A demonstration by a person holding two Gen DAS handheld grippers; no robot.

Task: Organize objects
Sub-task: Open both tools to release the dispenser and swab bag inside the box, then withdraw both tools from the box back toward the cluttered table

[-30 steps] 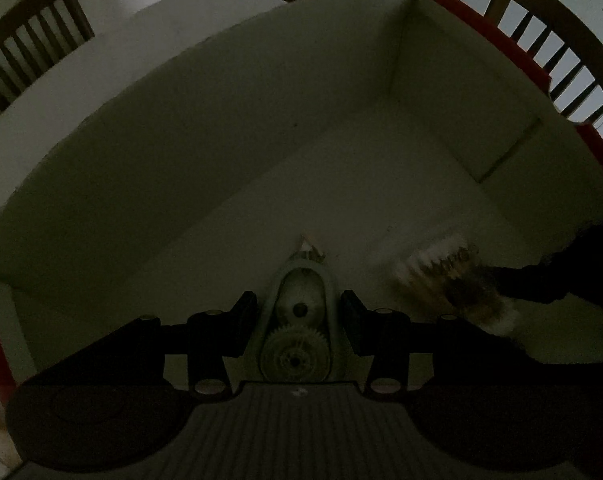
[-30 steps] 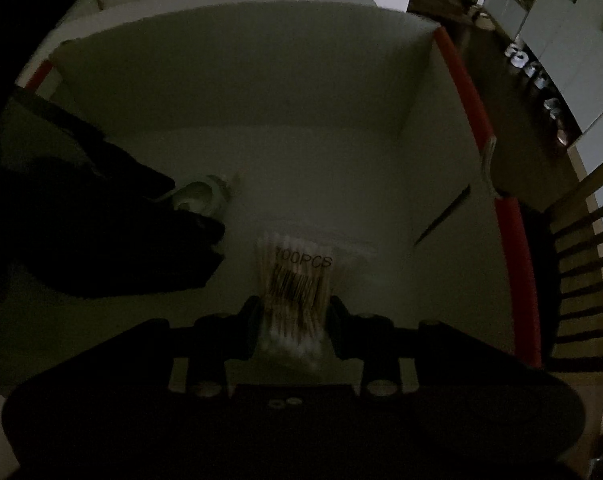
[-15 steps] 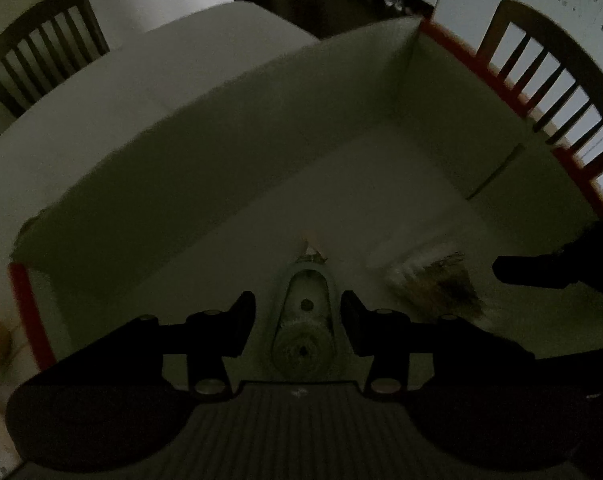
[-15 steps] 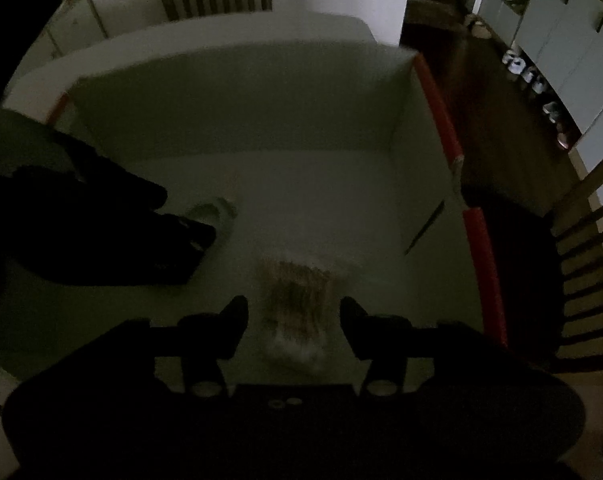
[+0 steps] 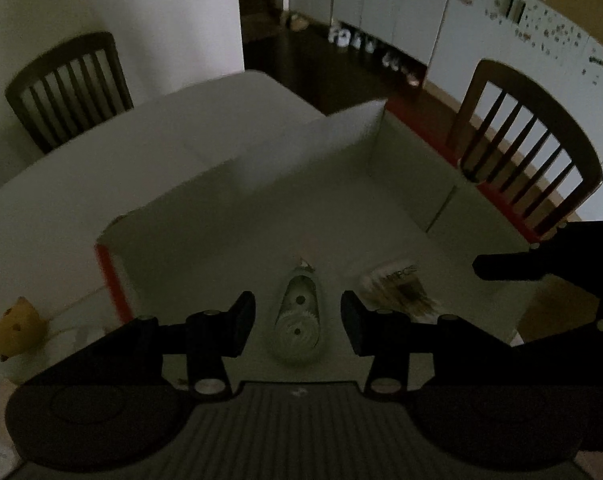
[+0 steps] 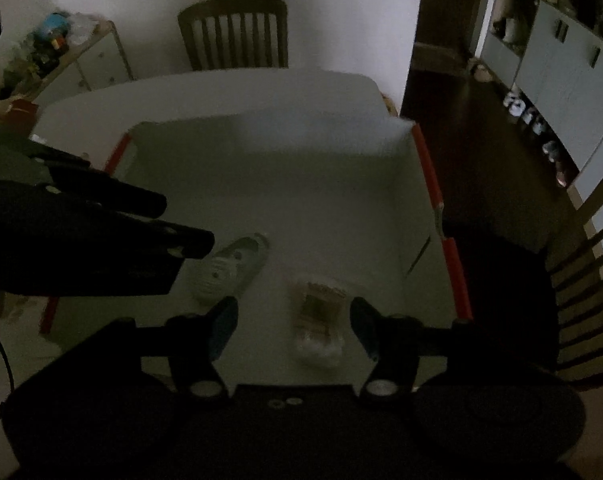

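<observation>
A white box with red rims [image 5: 109, 276] [image 6: 425, 172] stands open on the white table. On its floor lie a clear correction-tape dispenser [image 5: 297, 320] [image 6: 233, 264] and a bag of cotton swabs [image 5: 397, 284] [image 6: 317, 320], side by side. My left gripper [image 5: 297, 316] hangs open above the dispenser, not touching it. My right gripper [image 6: 293, 324] hangs open above the swab bag, which is just right of centre between its fingers. Each gripper shows in the other's view as a dark shape, the right gripper [image 5: 541, 268] at one side and the left gripper [image 6: 141, 220] at the other.
Wooden chairs [image 5: 69, 84] [image 5: 529, 148] [image 6: 237, 32] stand around the table. A yellow toy on a small white cup [image 5: 17, 332] sits outside the box at its left. A cluttered shelf [image 6: 53, 52] stands by the wall. Dark floor lies beyond.
Both grippers have opened, letting go of the dispenser and the swab bag, and have risen and pulled back out of the box. Both things stay on the box floor.
</observation>
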